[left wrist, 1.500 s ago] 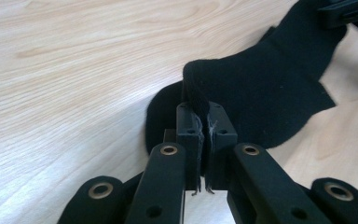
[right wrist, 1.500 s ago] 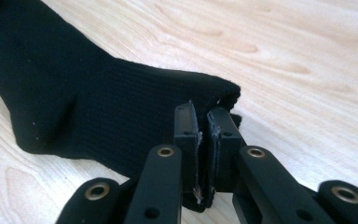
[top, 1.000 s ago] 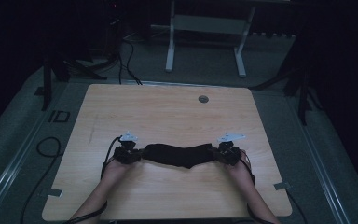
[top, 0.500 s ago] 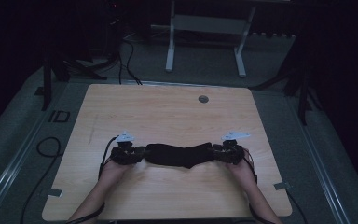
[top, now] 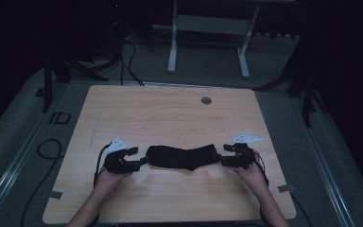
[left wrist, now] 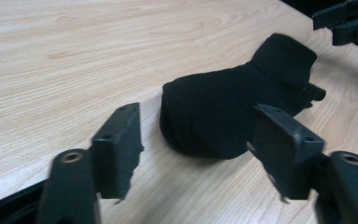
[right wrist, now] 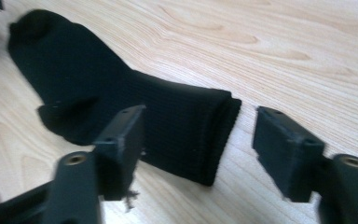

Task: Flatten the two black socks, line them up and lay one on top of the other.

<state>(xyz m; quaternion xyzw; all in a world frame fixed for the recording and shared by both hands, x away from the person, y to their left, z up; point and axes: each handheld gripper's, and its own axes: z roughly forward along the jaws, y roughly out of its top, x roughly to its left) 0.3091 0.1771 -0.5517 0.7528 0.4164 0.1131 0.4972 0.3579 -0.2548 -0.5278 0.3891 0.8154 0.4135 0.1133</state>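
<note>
Black sock (top: 183, 157) flat on wooden bench (top: 170, 118), near front edge, lengthwise between the two tools. Ribbed cuff (right wrist: 205, 135) toward right tool (top: 227, 158); toe end (left wrist: 205, 126) toward left tool (top: 139, 161). Left tool released, jaws spread wide either side of toe end, not touching it. Right tool likewise released, jaws apart just off the cuff. Round grommet (top: 206, 100) near far edge of bench.

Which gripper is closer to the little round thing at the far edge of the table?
Right, slightly. The round grommet sits right of centre; the right gripper is below it, the left gripper farther off, both at the black sock.
</note>
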